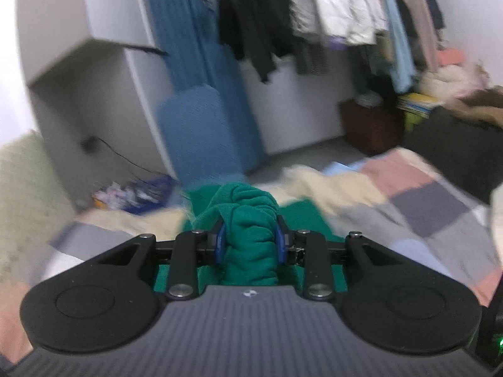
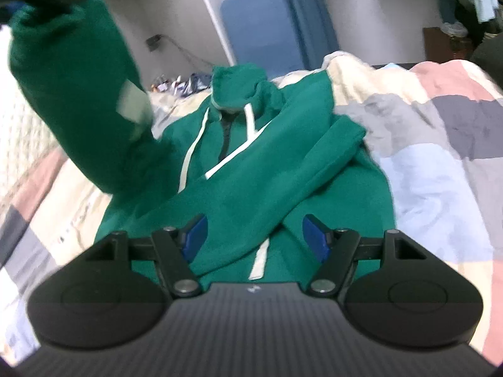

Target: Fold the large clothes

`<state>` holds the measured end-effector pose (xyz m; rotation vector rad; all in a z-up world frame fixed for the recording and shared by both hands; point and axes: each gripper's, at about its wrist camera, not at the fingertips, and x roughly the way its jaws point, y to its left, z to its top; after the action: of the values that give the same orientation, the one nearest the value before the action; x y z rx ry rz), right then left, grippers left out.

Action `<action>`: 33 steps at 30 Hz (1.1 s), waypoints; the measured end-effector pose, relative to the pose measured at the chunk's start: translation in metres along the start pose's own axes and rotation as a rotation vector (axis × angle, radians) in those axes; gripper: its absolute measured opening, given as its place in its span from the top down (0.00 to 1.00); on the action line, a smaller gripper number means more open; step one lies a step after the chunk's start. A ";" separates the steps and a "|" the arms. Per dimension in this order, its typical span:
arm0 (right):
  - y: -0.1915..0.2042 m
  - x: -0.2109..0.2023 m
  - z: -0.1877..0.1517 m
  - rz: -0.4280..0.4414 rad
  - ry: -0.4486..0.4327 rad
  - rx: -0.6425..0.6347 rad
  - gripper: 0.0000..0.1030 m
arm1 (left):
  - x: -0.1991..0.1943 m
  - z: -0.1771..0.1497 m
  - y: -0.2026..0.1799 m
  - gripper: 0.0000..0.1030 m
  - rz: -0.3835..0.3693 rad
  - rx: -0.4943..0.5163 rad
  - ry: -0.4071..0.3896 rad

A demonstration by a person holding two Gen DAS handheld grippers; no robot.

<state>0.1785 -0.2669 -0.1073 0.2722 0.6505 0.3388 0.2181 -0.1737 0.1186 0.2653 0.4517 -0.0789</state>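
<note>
A green hoodie (image 2: 239, 169) is lying face up on a bed covered by a patchwork quilt (image 2: 440, 144), its hood pointing toward the far edge and its white drawstrings trailing down the chest. One sleeve (image 2: 314, 163) is lying folded diagonally across the body. The other sleeve (image 2: 78, 94) is hanging raised in the air at the left of the right wrist view, its cuff end bunched up. The left gripper (image 1: 250, 240) is grasping that bunched sleeve fabric (image 1: 248, 229) between its blue-padded fingers (image 1: 220, 242), the cloth filling the gap. The right gripper (image 2: 253, 235) is hovering over the lower part of the hoodie with its fingers (image 2: 196, 235) spread apart and nothing pressed between them. Beyond the bed, a blue chair (image 1: 204, 132) is standing near a rail of hanging clothes (image 1: 330, 15).
</note>
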 end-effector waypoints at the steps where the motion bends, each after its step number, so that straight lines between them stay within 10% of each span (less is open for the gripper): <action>1: -0.002 -0.001 0.001 -0.017 -0.005 0.004 0.33 | 0.006 -0.004 -0.005 0.66 -0.015 -0.017 0.014; 7: -0.035 -0.008 0.009 -0.066 -0.020 0.102 0.33 | 0.023 -0.026 -0.028 0.64 -0.113 -0.076 0.056; 13: -0.055 -0.014 0.013 -0.144 -0.074 0.107 0.33 | 0.034 -0.067 0.007 0.32 -0.208 -0.147 0.130; 20: -0.064 -0.025 0.020 -0.017 -0.102 0.220 0.33 | 0.027 -0.139 0.075 0.17 -0.383 -0.385 0.177; 33: 0.000 0.027 -0.004 0.022 0.081 0.050 0.33 | 0.085 -0.263 0.188 0.17 -0.217 -0.675 0.220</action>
<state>0.1960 -0.2560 -0.1252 0.3145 0.7370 0.3564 0.2094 0.0773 -0.1022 -0.4436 0.6967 -0.1048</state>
